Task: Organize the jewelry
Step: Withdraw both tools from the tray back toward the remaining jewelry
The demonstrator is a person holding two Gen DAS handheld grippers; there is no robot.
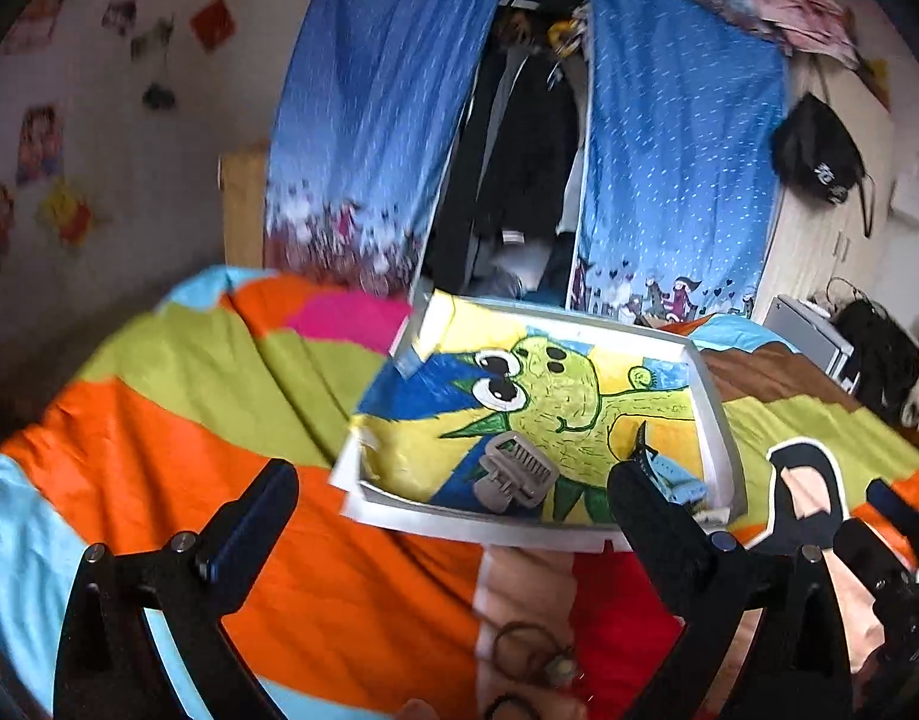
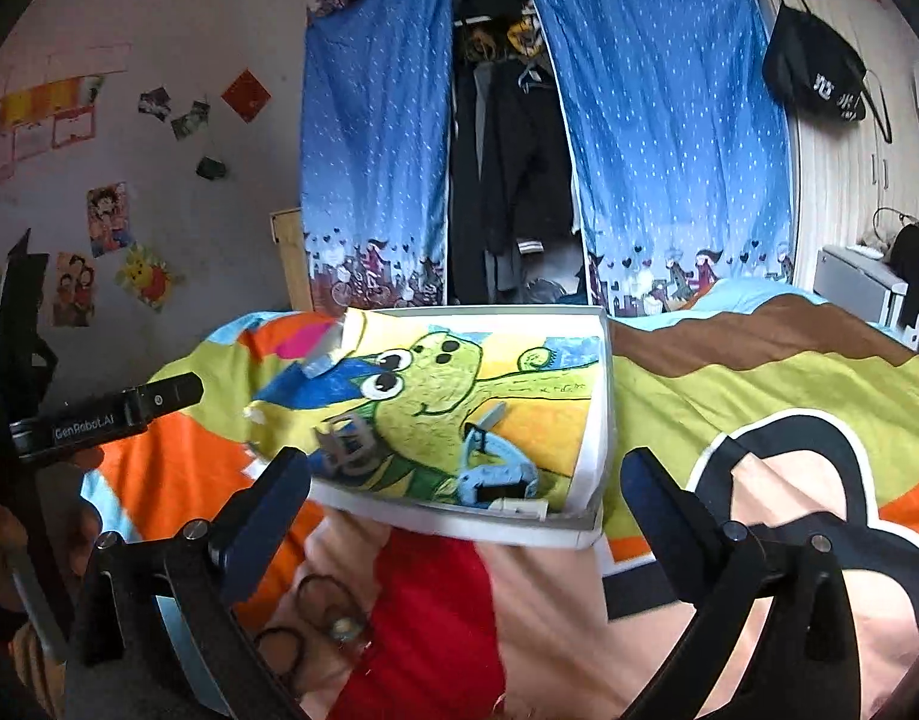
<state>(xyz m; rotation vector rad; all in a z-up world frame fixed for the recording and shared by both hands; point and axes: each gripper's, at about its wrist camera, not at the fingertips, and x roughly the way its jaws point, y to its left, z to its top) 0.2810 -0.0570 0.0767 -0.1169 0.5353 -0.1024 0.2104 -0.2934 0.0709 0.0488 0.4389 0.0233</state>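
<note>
Bed with multicoloured patterned cover (image 1: 177,420) (image 2: 759,384), bearing one shallow white tray (image 1: 720,420) (image 2: 603,420) near its middle and dark hair ties (image 1: 522,651) (image 2: 315,606) toward the near edge.

Mounted behind each pair of tongs, angled slightly down over the bed (image 1: 159,420), close to the white tray (image 1: 723,420); sharing tray and blue curtains (image 2: 669,150).

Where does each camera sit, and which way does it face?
Left wrist: on the left gripper, open, facing the white tray on the bedspread; the right gripper shows at the right edge.
Right wrist: on the right gripper, open, facing the same tray; the left gripper shows at left.
Shared: tray, grey hair clip, blue curtains.
</note>
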